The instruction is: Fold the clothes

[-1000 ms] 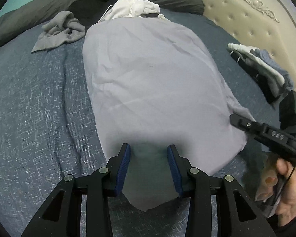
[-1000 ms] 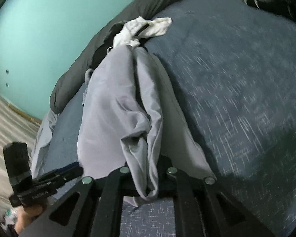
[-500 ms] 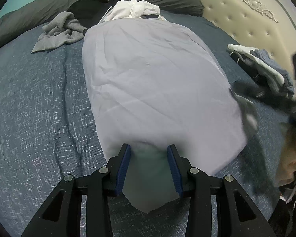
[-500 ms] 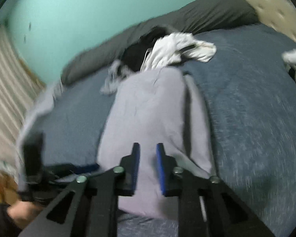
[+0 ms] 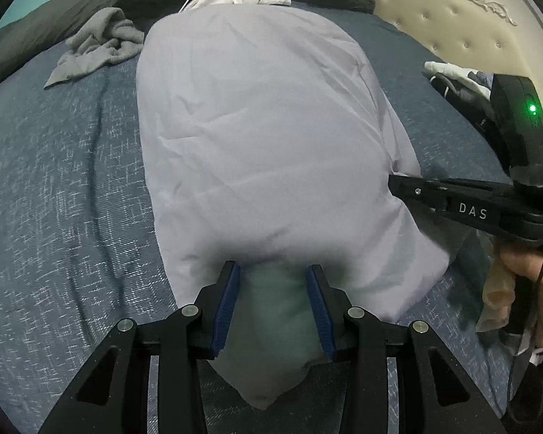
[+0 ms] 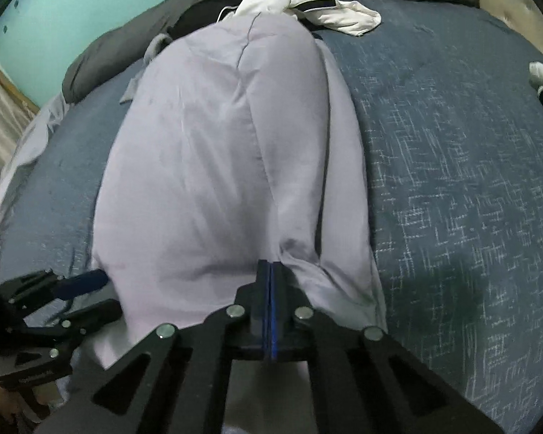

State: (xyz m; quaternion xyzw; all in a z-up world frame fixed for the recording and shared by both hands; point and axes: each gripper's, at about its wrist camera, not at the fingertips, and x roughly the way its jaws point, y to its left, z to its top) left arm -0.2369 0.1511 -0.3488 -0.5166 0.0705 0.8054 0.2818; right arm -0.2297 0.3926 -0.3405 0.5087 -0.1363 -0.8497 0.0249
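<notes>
Blue woven bedding (image 5: 65, 195) carries the pale lilac cotton garment (image 5: 264, 137), spread lengthwise down the bed's middle toward its near edge. The left gripper (image 5: 273, 311) stands part open, near hem between its blue pads, none visibly pinched. The right gripper (image 6: 270, 303) has just been closing and is fully shut; whether it pinches the right-hand fold, I cannot tell. Before folding, both should bite matching near corners and lift evenly.
</notes>
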